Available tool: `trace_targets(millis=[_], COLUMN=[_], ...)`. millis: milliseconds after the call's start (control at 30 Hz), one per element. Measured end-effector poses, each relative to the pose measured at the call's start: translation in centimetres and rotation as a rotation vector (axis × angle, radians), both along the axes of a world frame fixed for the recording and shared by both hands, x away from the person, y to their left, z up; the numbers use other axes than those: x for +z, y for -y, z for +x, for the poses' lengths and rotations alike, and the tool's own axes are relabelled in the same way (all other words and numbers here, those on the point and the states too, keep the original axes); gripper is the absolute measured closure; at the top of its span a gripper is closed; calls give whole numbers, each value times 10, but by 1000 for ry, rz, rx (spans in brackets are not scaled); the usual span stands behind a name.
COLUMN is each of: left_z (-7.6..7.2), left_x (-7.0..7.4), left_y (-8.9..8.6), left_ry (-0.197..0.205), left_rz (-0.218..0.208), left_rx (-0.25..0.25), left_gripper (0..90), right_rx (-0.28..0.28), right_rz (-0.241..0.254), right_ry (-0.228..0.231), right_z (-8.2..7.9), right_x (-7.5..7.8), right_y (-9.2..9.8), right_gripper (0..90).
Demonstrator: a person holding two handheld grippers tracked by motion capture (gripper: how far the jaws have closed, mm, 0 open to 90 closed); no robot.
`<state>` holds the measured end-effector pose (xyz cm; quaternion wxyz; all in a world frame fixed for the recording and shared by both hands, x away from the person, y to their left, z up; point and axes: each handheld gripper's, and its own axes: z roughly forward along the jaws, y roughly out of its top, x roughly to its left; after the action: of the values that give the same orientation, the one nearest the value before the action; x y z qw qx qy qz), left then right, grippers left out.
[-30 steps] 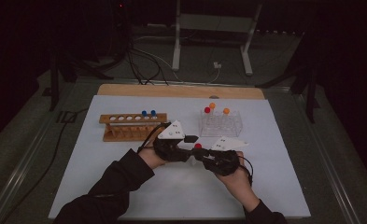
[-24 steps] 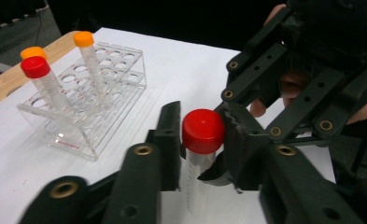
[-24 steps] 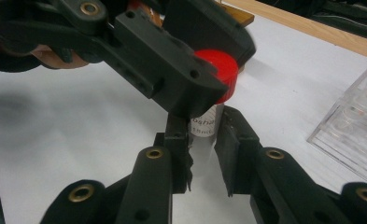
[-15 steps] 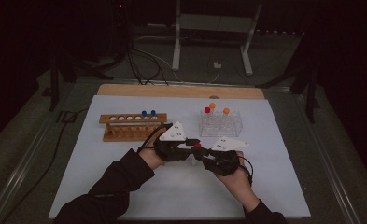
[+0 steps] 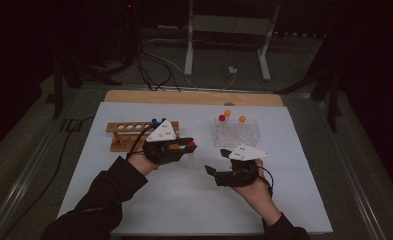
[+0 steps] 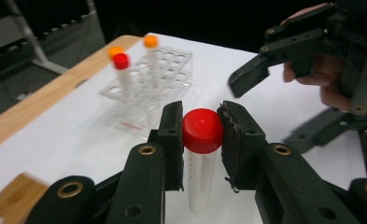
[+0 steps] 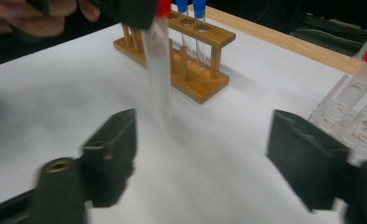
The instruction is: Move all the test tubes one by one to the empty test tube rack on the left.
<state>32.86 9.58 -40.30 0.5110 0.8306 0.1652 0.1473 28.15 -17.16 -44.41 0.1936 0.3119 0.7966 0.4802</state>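
Left gripper is clamped on the red-capped tube, pads pressing the cap from both sides. Tube hangs upright, long axis vertical, body down between the jaws and clear of the white mat.

Right gripper: jaws have just been opening and now stand wide, nothing between them. It sits apart from the tube, toward the person's right in the high view (handoff looks done, my read).

Key relation: tube is held above the mat, between the 2 racks. Wooden rack lies just behind and left of the left gripper; it holds 2 blue-capped tubes at its right end, other holes look free. Clear plastic rack with 1 red and 2 orange caps sits to the right, nearer the right gripper.

Left hand is the only one carrying, and the wooden rack is its closer target. Tube is already vertical, so insertion should need little beyond lining up over a hole and lowering.
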Motion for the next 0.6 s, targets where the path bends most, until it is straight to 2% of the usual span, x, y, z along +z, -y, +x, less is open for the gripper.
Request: trace_targets(millis=[233,267,367,600], left_z=[2,3,5,10], left_x=[7,8,9,16], left_y=[-28,-32,-44,-70], left_ry=[21,21,28,38], left_rz=[0,-1,1,-11], left_rx=[61,72,109,184], left_gripper=[721,721,721,721], right_rx=[-14,1,11,6], right_rz=[18,21,31,27], right_ry=[-29,-37,-45,-29], right_z=[3,3,4,2], right_x=[-1,-2,-2,-1], right_y=[-1,-1,0,1], right_gripper=[27,6,0,0])
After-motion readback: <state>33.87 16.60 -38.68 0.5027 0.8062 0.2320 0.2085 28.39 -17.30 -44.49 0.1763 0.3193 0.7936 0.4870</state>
